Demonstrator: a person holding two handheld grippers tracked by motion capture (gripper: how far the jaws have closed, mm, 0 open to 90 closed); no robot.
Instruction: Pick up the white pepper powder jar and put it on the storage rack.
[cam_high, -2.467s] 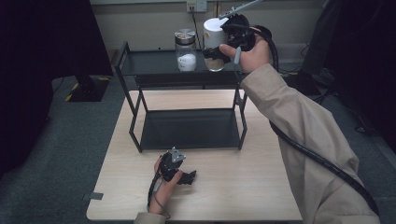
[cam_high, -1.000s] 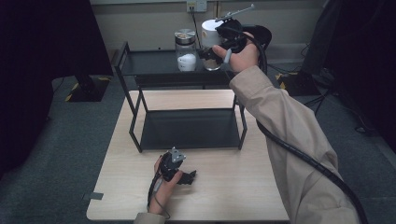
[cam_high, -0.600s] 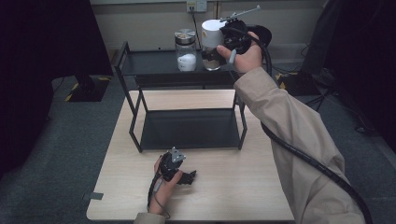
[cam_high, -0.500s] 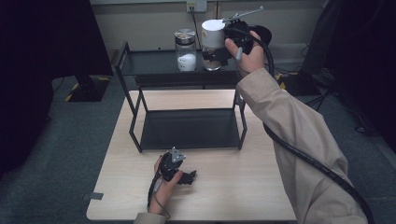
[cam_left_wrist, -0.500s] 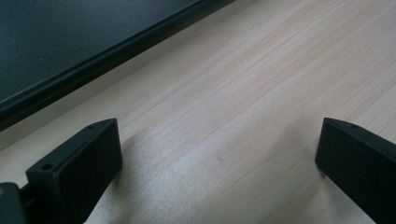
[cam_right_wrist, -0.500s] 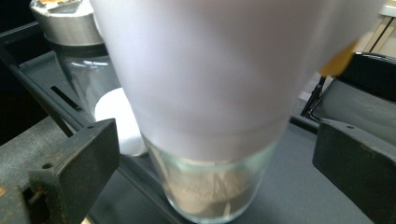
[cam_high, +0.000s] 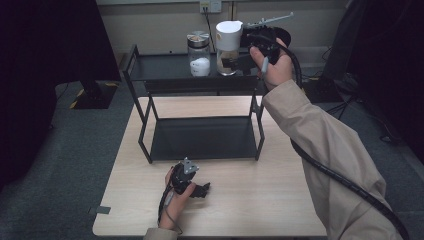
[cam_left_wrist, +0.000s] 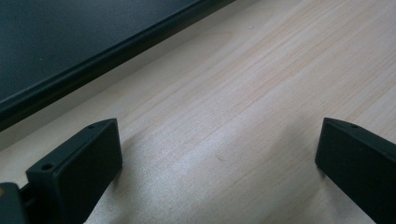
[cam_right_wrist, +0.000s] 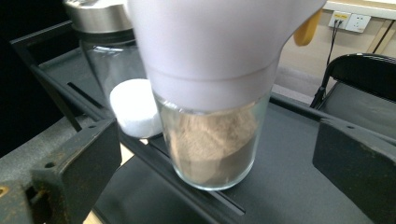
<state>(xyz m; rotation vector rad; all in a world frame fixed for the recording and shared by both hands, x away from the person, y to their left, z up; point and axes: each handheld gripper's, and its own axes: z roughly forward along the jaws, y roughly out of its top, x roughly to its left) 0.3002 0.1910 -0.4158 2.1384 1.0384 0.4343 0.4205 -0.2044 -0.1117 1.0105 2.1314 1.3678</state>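
Fingers of the right gripper (cam_high: 239, 59) are standing wide apart, having just been opening, with the white-capped jar (cam_right_wrist: 212, 98) sitting between them and touched by neither; clear gaps are showing on both sides in the right gripper view. That jar is standing upright on the top shelf of the black rack (cam_high: 165, 75), its long axis vertical, the broad white cap (cam_high: 229, 34) pointing up and the clear glass base resting on the shelf. Brownish powder is filling the lower glass part. Just beyond the fingers, to the jar's left in the high view, a second jar (cam_high: 199, 53) with a metal lid is standing near it, holding a white lump at the bottom. The rack's raised rim is running close in front of the jar, so room there is tight, while the lower shelf (cam_high: 202, 137) is lying open.

Down on the bench (cam_high: 250, 200), the left gripper (cam_high: 205, 190) is resting by the near edge, its fingers spread wide over bare wood, close to the rack's base.
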